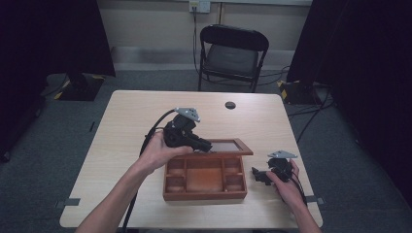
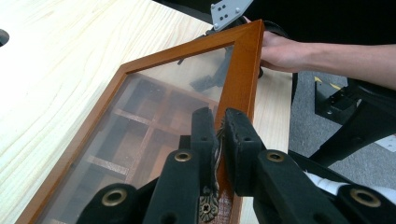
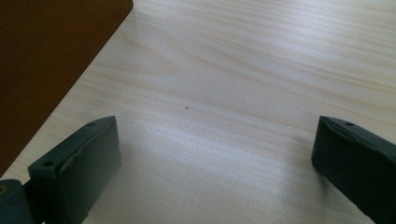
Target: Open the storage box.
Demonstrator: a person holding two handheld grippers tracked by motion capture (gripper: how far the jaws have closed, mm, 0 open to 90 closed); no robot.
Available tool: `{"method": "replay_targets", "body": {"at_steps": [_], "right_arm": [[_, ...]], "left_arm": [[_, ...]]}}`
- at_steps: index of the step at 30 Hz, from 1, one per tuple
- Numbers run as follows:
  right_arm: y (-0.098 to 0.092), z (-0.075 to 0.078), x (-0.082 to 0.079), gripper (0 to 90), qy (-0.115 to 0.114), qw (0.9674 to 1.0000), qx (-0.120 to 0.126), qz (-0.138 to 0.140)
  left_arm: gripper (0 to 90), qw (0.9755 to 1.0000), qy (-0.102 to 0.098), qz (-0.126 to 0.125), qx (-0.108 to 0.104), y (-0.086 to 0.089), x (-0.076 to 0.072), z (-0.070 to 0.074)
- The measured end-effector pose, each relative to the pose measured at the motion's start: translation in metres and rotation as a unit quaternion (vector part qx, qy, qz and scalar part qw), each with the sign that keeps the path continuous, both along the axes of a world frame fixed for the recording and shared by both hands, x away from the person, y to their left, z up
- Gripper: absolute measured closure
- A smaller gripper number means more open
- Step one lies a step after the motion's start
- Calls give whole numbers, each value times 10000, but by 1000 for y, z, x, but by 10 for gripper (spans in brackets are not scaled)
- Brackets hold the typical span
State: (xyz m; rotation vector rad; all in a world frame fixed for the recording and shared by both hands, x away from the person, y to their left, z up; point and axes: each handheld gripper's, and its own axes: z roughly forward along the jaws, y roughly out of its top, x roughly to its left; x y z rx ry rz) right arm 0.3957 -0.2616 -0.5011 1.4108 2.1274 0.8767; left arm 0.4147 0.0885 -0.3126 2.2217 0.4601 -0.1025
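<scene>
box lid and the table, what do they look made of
Lid: a reddish-brown wooden frame with a smooth, likely varnished finish around a clear pane, glass or plastic, since the compartments show through it. Table: pale wood or wood-look laminate with visible grain lines.

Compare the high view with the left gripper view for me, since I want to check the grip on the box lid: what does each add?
The high view alone gives the whole wooden box with its compartments, the right claw resting on the table beside the box, and a folding chair behind.

The left gripper view alone gives the grip up close: the left claw is shut on the front rail of the lid at a small brass fitting.

Both share the raised glass-paned lid, the compartments beneath and the light wooden table.
</scene>
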Motion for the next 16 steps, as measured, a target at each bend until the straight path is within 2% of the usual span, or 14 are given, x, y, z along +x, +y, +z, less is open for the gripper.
{"method": "replay_targets", "body": {"at_steps": [4, 8, 16], "right_arm": [[0, 0, 0, 5, -2, 10000, -3, 0], [0, 0, 0, 5, 0, 10000, 1, 8], [0, 0, 0, 5, 0, 10000, 0, 0]], "left_arm": [[827, 10000, -34, -48, 55, 1, 1, 0], [827, 10000, 5, -5, -26, 0, 1, 0], [827, 10000, 5, -6, -29, 0, 1, 0]]}}
